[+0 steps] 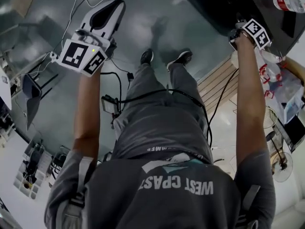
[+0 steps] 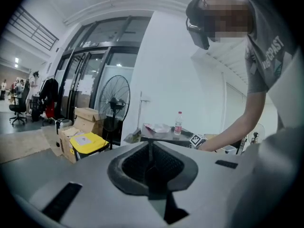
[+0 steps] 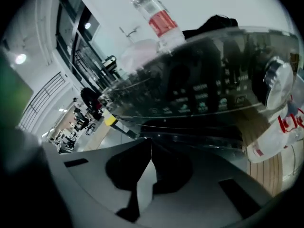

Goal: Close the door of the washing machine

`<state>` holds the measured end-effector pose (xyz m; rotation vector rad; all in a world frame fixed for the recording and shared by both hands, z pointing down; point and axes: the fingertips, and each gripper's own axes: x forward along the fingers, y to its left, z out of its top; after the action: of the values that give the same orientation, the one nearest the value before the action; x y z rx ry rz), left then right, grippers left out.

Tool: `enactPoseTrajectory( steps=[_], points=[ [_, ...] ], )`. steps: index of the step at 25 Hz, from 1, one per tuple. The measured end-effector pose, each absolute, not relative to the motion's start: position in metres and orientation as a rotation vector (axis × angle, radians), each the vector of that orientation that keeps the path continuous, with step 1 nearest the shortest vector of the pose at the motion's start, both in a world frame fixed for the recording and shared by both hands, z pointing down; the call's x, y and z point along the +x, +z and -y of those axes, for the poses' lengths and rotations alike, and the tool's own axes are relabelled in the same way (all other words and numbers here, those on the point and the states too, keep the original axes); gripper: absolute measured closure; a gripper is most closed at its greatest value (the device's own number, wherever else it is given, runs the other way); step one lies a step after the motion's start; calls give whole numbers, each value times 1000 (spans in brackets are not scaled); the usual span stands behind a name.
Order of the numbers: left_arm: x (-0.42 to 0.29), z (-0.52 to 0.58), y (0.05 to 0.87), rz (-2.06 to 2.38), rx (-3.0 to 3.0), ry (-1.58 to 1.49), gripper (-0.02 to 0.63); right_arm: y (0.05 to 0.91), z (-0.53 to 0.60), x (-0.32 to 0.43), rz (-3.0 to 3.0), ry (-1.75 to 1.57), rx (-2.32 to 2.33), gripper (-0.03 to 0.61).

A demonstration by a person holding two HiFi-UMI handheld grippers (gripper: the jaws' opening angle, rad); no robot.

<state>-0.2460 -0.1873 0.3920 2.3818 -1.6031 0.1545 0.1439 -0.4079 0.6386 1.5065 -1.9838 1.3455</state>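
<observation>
Right gripper view: glossy, curved washing machine (image 3: 213, 94)

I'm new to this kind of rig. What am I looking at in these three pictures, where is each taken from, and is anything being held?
There is no robot here. A person wears a camera on the head and holds a hand-held gripper in each hand. The head view looks steeply down over their arms and legs to the floor. The other two pictures come from cameras riding on the left gripper and the right gripper, each looking along its own fingers. Both pairs of fingers are shut together with nothing between them. The right gripper view faces the washing machine, with its knob and a water bottle on top. The door is not clearly shown.
</observation>
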Motion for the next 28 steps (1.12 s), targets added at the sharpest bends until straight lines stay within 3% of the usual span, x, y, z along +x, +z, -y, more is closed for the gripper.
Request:
enactPoseTrajectory(
  steps=[13,21,28],
  points=[
    [-272,170,318,1596,2551,100,577,403,326,47,2532,772,1280,549],
    [-235,161,250,1518,2640,129,576,250,257,70,2717,418,1274,551],
    [-207,146,197,1390,2784,124,577,172,191,81,2771,203,1301,552]
  ],
)
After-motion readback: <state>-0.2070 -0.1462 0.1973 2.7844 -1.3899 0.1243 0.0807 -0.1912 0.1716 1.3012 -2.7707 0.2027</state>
